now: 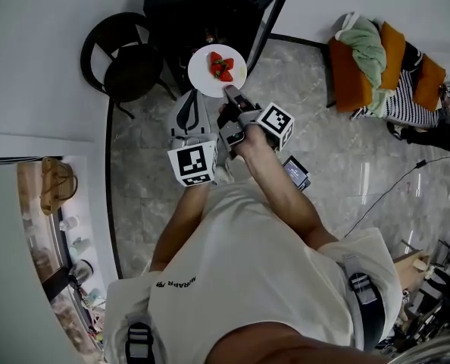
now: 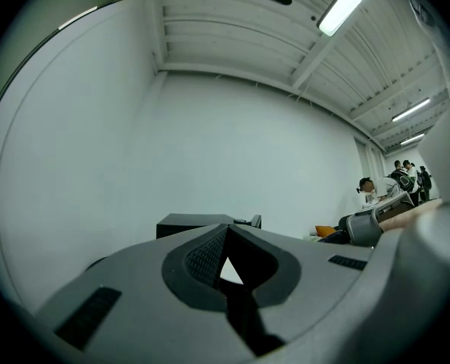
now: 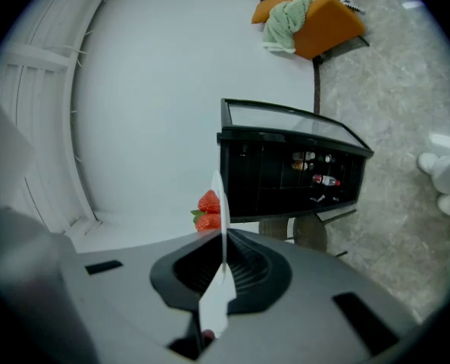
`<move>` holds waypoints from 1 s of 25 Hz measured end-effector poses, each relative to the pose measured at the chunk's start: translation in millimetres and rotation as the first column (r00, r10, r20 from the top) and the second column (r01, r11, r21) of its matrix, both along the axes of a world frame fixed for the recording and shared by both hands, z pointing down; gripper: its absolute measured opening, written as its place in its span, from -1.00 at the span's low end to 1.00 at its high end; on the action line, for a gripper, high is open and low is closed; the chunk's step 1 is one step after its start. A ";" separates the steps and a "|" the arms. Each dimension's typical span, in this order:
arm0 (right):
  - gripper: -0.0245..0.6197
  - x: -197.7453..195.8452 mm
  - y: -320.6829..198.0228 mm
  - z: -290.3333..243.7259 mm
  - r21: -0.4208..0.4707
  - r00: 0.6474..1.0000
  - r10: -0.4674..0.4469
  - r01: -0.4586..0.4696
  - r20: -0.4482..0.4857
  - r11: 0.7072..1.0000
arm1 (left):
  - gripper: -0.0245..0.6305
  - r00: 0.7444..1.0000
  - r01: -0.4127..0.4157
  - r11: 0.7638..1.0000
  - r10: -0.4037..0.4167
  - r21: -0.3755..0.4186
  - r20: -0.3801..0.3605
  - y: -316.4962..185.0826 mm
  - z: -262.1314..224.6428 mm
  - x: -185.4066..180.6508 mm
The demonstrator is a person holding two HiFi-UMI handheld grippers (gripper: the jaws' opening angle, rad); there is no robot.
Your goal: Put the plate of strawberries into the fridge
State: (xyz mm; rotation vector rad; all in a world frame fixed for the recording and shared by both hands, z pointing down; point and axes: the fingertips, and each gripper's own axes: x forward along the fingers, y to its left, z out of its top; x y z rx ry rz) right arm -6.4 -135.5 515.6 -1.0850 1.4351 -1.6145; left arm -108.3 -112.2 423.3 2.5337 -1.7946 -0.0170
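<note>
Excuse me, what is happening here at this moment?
A person holds a white plate of strawberries with the right gripper, whose jaws are shut on the plate's rim. The plate is up in the air in front of the black fridge, not yet inside it. The left gripper is shut with nothing between its jaws.

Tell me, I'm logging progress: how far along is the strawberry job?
Done: the right gripper has the plate of strawberries clamped by its rim. In hand: it hangs before the black fridge. Left: setting it inside. The left gripper is shut, empty.
</note>
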 end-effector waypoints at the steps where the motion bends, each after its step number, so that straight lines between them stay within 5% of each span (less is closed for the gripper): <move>1: -0.86 0.3 -6.1 1.2 -0.002 1.000 -0.002 0.002 0.001 1.000 | -0.92 1.000 0.001 1.000 -0.001 -0.002 0.001 -5.9 1.2 0.7; 25: -0.86 24.8 -135.2 17.9 -0.015 0.994 -0.106 0.106 0.007 0.994 | -0.92 0.995 0.087 0.996 -0.087 0.009 0.040 -130.6 8.8 34.5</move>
